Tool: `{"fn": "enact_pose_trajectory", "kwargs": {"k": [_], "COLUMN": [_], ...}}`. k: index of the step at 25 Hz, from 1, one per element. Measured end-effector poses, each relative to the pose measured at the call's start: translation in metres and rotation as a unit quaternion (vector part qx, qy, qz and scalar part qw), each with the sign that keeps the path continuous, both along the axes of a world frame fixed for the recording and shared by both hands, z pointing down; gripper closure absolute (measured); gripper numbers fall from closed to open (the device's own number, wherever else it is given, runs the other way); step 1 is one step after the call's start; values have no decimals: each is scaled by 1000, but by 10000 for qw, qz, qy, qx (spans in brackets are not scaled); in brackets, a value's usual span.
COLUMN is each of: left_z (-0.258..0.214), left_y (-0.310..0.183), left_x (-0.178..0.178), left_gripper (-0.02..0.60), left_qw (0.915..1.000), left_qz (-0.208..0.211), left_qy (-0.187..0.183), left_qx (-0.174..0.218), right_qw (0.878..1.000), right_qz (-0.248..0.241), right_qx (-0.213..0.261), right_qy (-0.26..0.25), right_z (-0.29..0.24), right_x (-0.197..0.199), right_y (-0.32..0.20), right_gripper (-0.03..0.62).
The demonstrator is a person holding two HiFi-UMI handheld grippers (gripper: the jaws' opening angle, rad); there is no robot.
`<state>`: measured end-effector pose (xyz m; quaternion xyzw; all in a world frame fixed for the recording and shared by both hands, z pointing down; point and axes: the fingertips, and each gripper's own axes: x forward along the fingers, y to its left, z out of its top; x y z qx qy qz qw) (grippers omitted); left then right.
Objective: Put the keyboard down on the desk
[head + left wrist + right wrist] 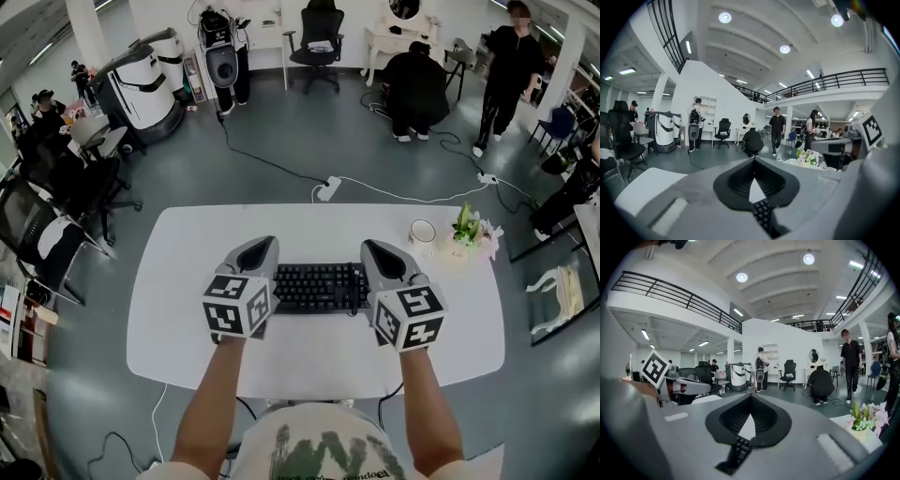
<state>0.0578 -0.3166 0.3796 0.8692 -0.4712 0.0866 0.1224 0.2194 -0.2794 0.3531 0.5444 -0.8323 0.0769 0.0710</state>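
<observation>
A black keyboard (319, 286) lies flat on the white desk (309, 234), long side towards me. My left gripper (262, 246) hangs over its left end, and my right gripper (375, 248) over its right end. Both point away from me. In the left gripper view the left gripper (753, 159) has its tips touching with nothing pinched, and keyboard keys (763, 213) show through the slot below. The right gripper view shows the same for the right gripper (751, 397), with keys (740, 450) under it. Whether the grippers rest on the keyboard I cannot tell.
A white cup (422, 232) and a small flower pot (472, 230) stand at the desk's far right corner. A power strip (328, 187) with cables lies on the floor beyond the desk. Office chairs (56, 216) stand to the left, and people are further back.
</observation>
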Motion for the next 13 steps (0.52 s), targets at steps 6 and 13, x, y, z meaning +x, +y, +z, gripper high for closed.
{"fn": "enact_pose_trajectory", "kwargs": {"k": [6, 13], "left_z": [3, 5], "left_y": [-1, -3], "left_x": [-1, 3], "left_gripper": [578, 578], "left_qw": [10000, 9999], "left_qz": [-3, 32], "left_qy": [-58, -99], "left_qx": [-21, -23], "right_qw": [10000, 10000], "right_qz": [3, -8], "right_qx": [11, 11], "right_qy": [-32, -46], "right_z": [-2, 0], "right_x": [0, 1], "right_y": [-3, -5], "right_gripper": [595, 595]}}
